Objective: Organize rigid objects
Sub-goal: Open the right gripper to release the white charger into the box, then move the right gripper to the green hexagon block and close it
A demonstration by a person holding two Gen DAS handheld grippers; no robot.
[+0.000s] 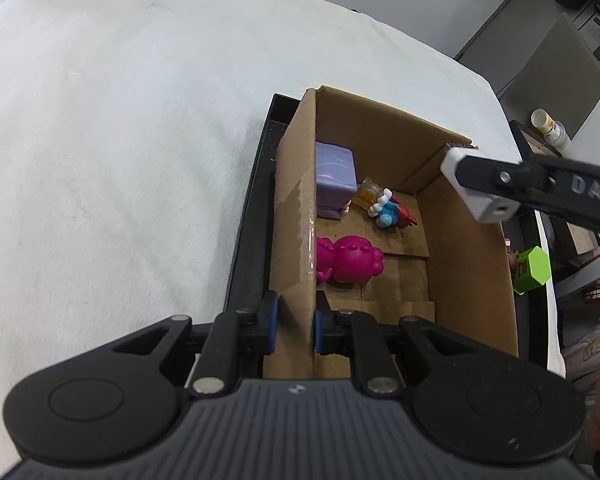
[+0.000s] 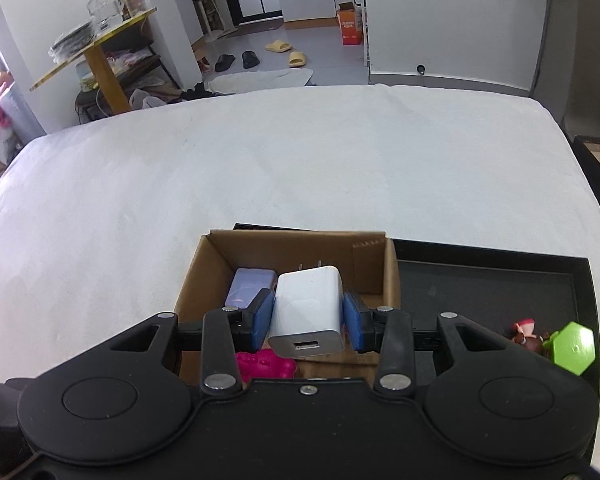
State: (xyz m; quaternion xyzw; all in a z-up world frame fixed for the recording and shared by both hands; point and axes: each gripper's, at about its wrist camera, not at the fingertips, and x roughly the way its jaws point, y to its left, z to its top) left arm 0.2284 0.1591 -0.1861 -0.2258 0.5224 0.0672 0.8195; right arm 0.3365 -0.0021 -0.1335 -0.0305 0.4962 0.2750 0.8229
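A cardboard box (image 1: 472, 264) stands on a black tray (image 1: 248, 220). In it lie a purple case (image 1: 334, 172), a magenta toy (image 1: 348, 260), a blue figure (image 1: 390, 212) and a small amber bottle (image 1: 366, 194). My left gripper (image 1: 294, 326) is shut on the box's left wall (image 1: 296, 208). My right gripper (image 2: 306, 320) is shut on a white USB charger (image 2: 306, 312) and holds it above the box (image 2: 204, 276); the charger also shows in the left wrist view (image 1: 476, 184), over the box's right wall.
The tray (image 2: 480, 280) lies on a white padded table (image 2: 260, 160). On the tray beside the box are a green hexagonal box (image 2: 572, 346) and a small doll figure (image 2: 526, 332). A chair and a bottle (image 1: 550, 126) stand past the table's right edge.
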